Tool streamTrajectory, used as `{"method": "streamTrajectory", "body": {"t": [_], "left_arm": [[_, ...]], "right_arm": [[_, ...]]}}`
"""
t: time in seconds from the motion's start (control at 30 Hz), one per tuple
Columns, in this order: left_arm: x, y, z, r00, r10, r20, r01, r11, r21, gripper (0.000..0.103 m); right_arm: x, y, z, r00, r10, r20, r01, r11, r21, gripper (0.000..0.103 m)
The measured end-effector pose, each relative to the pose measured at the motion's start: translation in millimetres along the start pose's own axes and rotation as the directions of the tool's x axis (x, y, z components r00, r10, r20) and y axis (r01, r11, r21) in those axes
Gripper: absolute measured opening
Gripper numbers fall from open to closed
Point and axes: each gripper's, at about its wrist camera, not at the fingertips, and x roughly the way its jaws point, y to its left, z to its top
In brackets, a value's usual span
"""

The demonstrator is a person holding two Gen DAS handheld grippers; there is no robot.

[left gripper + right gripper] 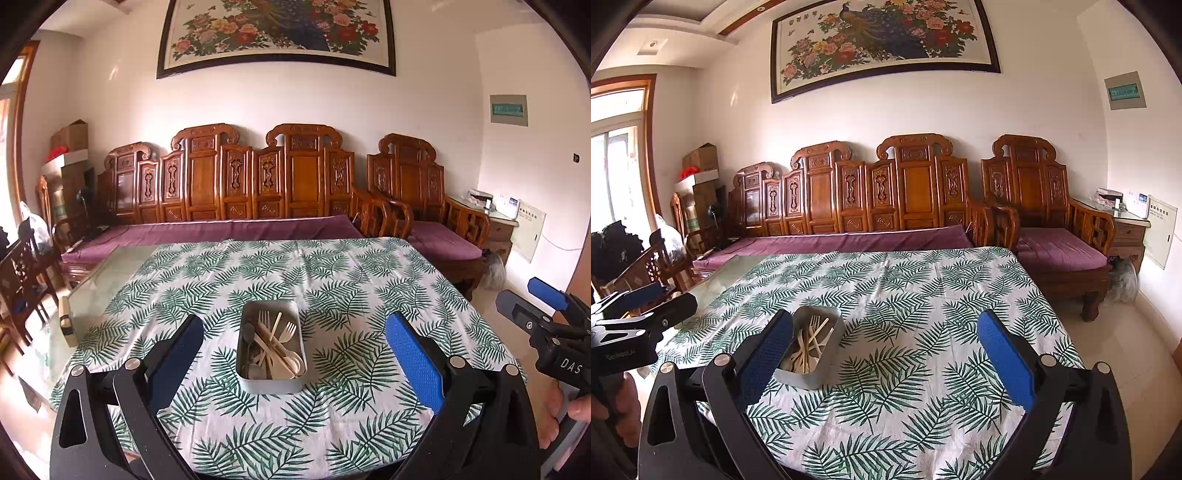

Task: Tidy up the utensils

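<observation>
A: Left tongs (295, 354): both blue pads spread wide, nothing between them. In the left wrist view the metal tin (271, 345) sits dead ahead on the leaf-print tabletop (369, 280), centred in the gap and beyond the pad tips.

B: And the contents?

A: A loose heap of pale utensils (277, 343): at least 2 forks with tines toward the far end, several straight sticks or handles crossing them, spoon bowls at the near end, and 1 dark-headed piece along the left wall. The tin's long axis runs away from the camera; most handles follow it, a few lie askew.

B: Moving right?

A: Right tongs (886, 354): likewise wide apart and empty. In the right wrist view the tin lies to the left of centre, partly behind the left pad, so it is off this tool's line. The rest of the cloth in view carries no stray cutlery.

B: Which tool is better placed?

A: By judgement, the left: the tin is square to it, and a straight advance reaches the handles end-on. The right would need to swing leftward.

B: Stage of the task?

A: Undecided. Utensils gathered in 1 tin fit a finished collection, or a jumble awaiting sorting.
</observation>
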Motion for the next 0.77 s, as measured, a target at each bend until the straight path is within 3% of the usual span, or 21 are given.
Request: {"method": "streamTrajectory", "body": {"t": [0.77], "left_arm": [[1.6, -0.5, -2.9, 1.000, 0.001, -0.003, -0.001, 1.000, -0.002, 0.095]], "right_arm": [[0.7, 1.4, 1.4, 1.000, 0.002, 0.000, -0.002, 1.000, 0.001, 0.100]]}}
